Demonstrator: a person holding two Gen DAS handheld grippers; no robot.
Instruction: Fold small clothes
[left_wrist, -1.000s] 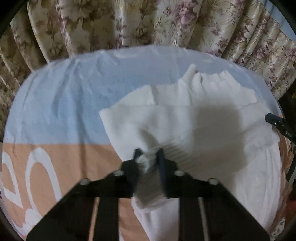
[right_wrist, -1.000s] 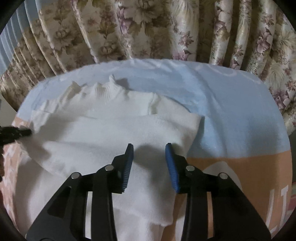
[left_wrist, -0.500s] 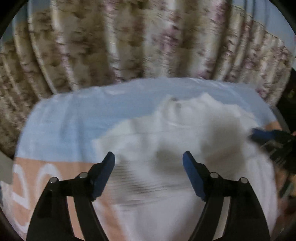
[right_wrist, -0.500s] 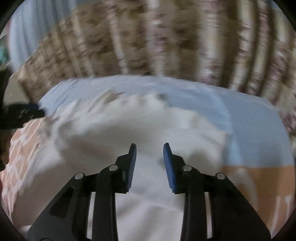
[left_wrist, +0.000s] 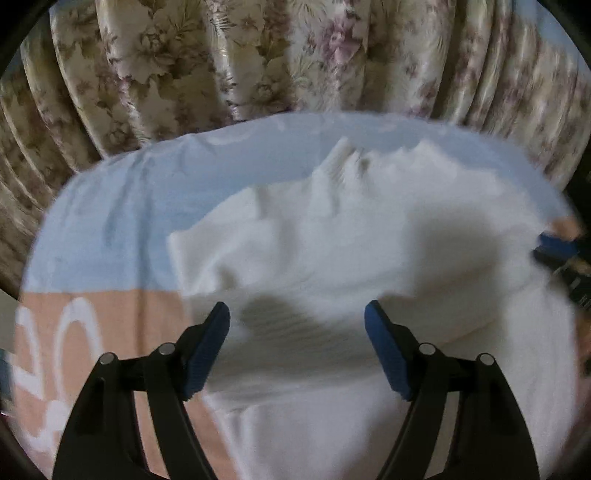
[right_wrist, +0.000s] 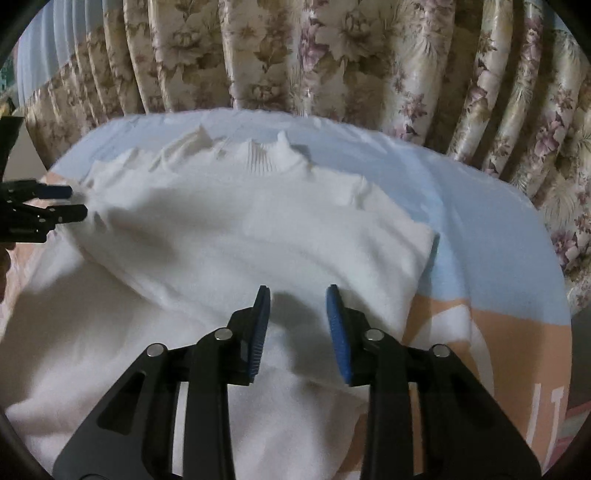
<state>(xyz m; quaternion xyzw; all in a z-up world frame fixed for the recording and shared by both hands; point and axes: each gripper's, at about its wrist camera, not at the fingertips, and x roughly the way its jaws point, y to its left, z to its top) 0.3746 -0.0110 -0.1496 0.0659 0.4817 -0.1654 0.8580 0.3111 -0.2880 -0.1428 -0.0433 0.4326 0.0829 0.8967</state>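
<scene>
A white knit sweater (left_wrist: 351, 236) with a ribbed high collar lies on the bed, both sleeves folded across its body. It also shows in the right wrist view (right_wrist: 240, 240). My left gripper (left_wrist: 297, 321) is wide open and empty, hovering over the ribbed sleeve cuff (left_wrist: 295, 332). My right gripper (right_wrist: 297, 306) is open and empty above the folded right sleeve. The left gripper's tips show at the left edge of the right wrist view (right_wrist: 55, 203); the right gripper's tips show at the right edge of the left wrist view (left_wrist: 557, 247).
The sweater rests on a blue and peach sheet with white lettering (right_wrist: 498, 258), also seen in the left wrist view (left_wrist: 92, 240). Floral curtains (right_wrist: 332, 55) hang close behind the bed's far edge.
My left gripper, shut on the sleeve cuff a second ago, has opened wide and let it drop onto the sweater. Both grippers have pulled back slightly; the right stayed open.
</scene>
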